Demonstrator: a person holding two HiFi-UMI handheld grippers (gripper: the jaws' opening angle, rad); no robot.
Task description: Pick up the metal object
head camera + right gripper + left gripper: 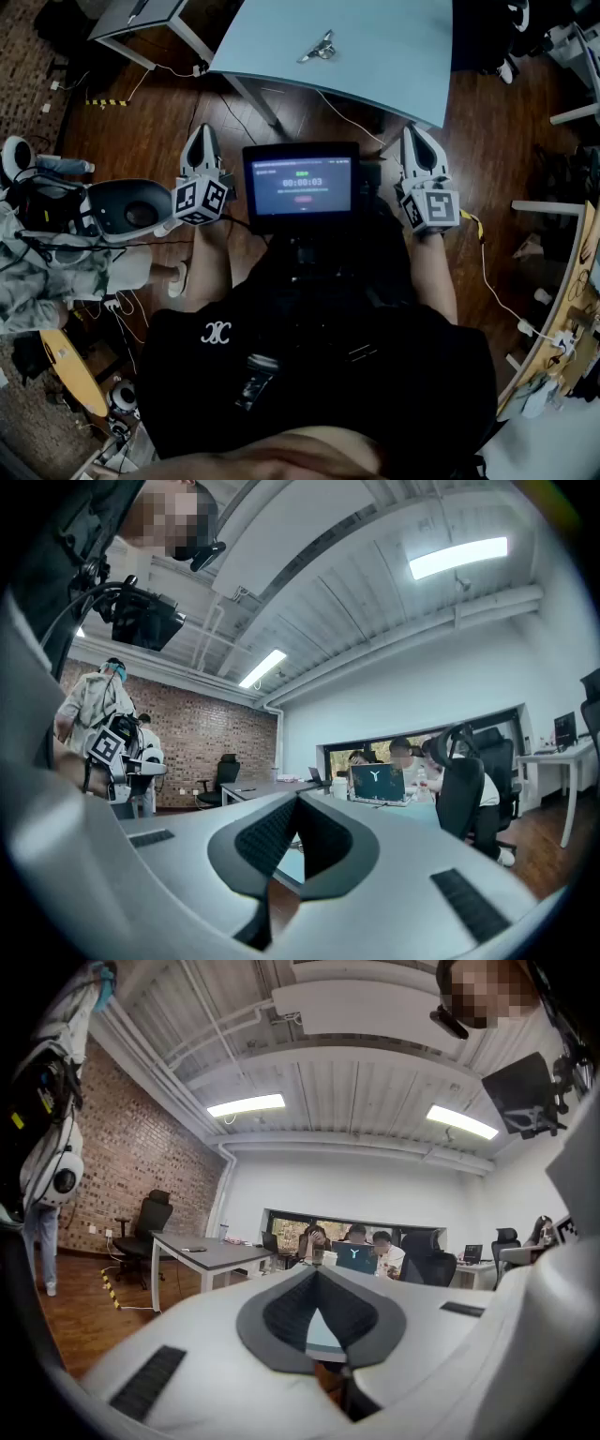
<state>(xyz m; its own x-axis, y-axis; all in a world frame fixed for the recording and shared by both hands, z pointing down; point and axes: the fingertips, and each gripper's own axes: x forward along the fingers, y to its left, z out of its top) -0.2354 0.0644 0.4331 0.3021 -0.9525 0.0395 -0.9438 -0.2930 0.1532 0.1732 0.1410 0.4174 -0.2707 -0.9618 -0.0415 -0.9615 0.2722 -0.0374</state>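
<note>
Metal object on blue table, upper centre of frame.
Lower down, left gripper and right gripper, both pinched closed, gripping nothing.

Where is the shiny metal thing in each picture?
Head view: the metal object lies at the top middle, on the blue table.
Left gripper view: not in it.
Right gripper view: not in it.
Shared landmark: the blue table, a sliver low in both gripper views.
</note>
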